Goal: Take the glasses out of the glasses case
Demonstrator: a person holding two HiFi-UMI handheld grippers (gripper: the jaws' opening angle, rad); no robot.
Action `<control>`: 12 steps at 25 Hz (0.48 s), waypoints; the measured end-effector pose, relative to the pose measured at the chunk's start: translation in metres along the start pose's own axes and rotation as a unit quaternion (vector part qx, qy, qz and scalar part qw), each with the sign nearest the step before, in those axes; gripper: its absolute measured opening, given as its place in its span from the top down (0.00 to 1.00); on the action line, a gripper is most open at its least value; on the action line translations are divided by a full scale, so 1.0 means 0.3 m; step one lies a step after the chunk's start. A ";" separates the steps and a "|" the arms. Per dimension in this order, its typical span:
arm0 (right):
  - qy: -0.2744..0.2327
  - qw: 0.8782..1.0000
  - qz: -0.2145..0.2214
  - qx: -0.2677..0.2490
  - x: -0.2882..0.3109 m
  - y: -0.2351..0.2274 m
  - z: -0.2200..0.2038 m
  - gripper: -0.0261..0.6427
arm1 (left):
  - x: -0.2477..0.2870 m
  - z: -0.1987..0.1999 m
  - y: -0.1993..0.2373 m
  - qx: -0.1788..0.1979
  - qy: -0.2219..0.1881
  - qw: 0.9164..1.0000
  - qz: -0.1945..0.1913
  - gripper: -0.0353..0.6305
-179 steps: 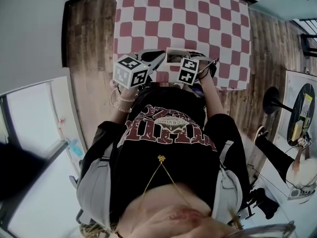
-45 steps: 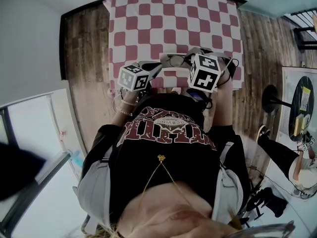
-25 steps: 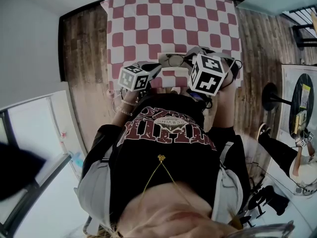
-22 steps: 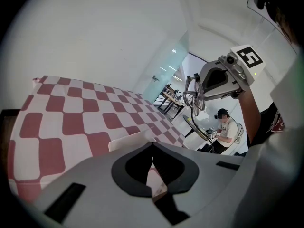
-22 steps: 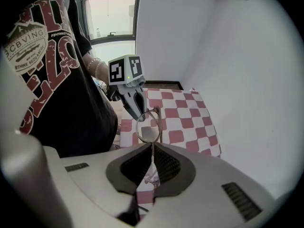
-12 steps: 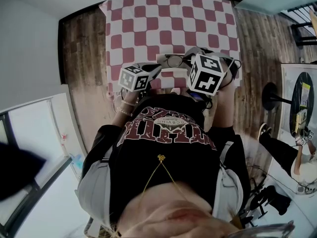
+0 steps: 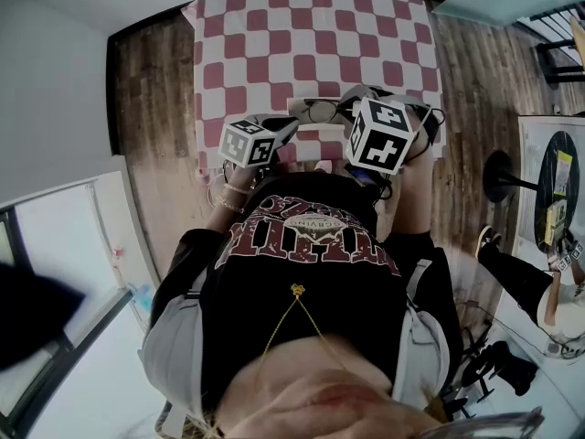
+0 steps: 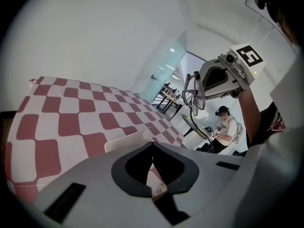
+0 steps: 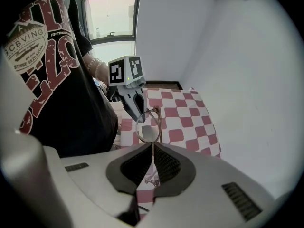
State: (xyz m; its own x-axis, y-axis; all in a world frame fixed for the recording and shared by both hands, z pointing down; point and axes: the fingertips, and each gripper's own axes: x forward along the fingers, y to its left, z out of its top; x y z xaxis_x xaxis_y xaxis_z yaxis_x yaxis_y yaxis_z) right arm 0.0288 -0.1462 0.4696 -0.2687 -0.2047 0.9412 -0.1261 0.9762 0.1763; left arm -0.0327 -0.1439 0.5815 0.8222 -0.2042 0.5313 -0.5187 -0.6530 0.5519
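The person stands close to a table with a red and white checked cloth (image 7: 311,35) and holds both tools over its near edge.

The right gripper (image 9: 152,146) has its jaws pressed together on the glasses (image 9: 148,127). A thin part of the frame passes between the two black pads, and one round lens stands upright just beyond the tips. The glasses are in the air, above the cloth. In the left gripper view they hang under the right gripper, higher than the table top.

The left gripper (image 8: 152,144) is lower and faces the right one. Its jaws are also closed, and the tips meet at the near edge of the white glasses case (image 8: 124,140), which they appear to pinch. The case lies flat on the cloth, near the edge of the table where the person stands.

In the head view the glasses are just beyond the right gripper's cube, over the far part of the case. The two grippers are near each other, with the case between them.
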 end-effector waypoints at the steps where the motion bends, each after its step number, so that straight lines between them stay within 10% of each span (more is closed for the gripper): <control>1: 0.000 1.000 0.001 0.001 0.000 0.001 -0.001 0.92 | 0.000 0.000 -0.001 0.000 0.000 1.000 0.000 0.94; 12: 0.002 1.000 0.002 0.004 0.006 0.007 -0.005 0.92 | -0.001 -0.012 -0.002 -0.003 0.003 1.000 -0.001 0.94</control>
State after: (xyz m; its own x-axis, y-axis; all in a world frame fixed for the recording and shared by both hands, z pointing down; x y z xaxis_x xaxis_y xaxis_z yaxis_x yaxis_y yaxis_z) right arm 0.0294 -0.1444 0.4722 -0.2652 -0.1999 0.9433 -0.1317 0.9766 0.1699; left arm -0.0336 -0.1408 0.5833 0.8220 -0.1979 0.5341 -0.5180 -0.6496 0.5565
